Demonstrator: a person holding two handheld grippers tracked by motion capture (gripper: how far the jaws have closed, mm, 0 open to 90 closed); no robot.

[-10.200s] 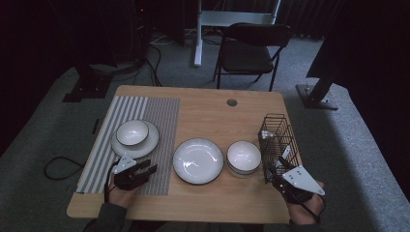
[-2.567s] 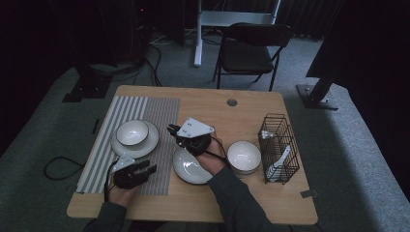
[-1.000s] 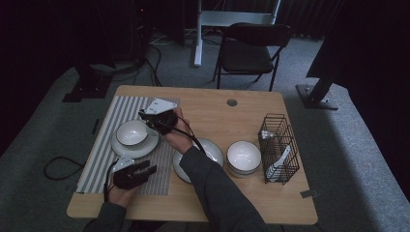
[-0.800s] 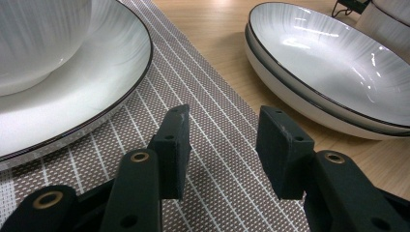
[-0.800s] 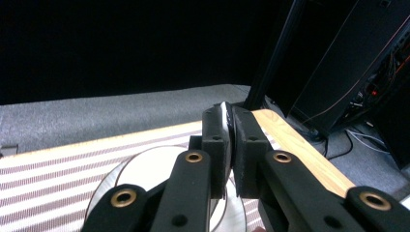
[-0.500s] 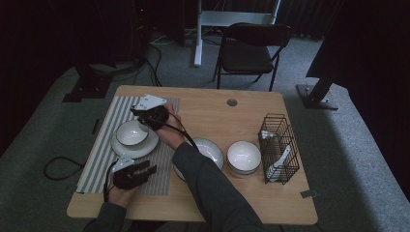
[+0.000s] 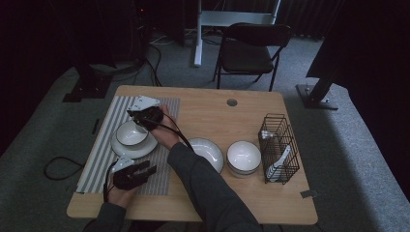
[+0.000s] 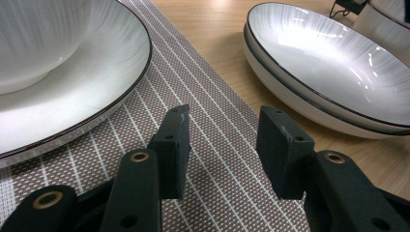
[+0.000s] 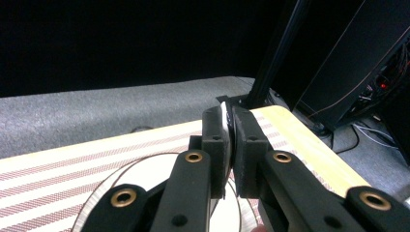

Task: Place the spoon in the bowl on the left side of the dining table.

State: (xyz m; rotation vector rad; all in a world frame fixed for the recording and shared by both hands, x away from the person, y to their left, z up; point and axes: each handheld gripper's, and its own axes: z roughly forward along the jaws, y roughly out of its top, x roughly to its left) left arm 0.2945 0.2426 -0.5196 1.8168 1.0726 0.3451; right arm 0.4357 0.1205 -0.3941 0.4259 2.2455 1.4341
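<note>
Glazed white ceramic with a thin dark rim: that was the small bowl (image 7: 131,135) sitting on a plate (image 7: 126,149) on the striped placemat (image 7: 159,175) toward the table's left edge. We noted the right gripper (image 7: 143,117) reaching across to the bowl's far rim, and in the right gripper view its jaws stood nearly together with a thin white edge pinched between them, which we judged to be that rim. We judged the bowl stiff, smooth and slippery, light enough for a rim hold but breakable, so a pinch on the wall just below the lip seemed the sound place, lifted straight so it would not drag the plate. The left gripper (image 8: 222,145) rested low over the placemat near the table's front left corner, jaws apart and holding nothing. Beside it, off the mat, lay a wide shallow dish (image 8: 333,72), seemingly two stacked, and further toward the right edge another white bowl (image 7: 244,156), then a black wire basket (image 7: 283,137) with a white utensil inside. The shallow dish stood nearest the path back to the right; the person's sleeve (image 7: 208,193) crossed just beside it.
</note>
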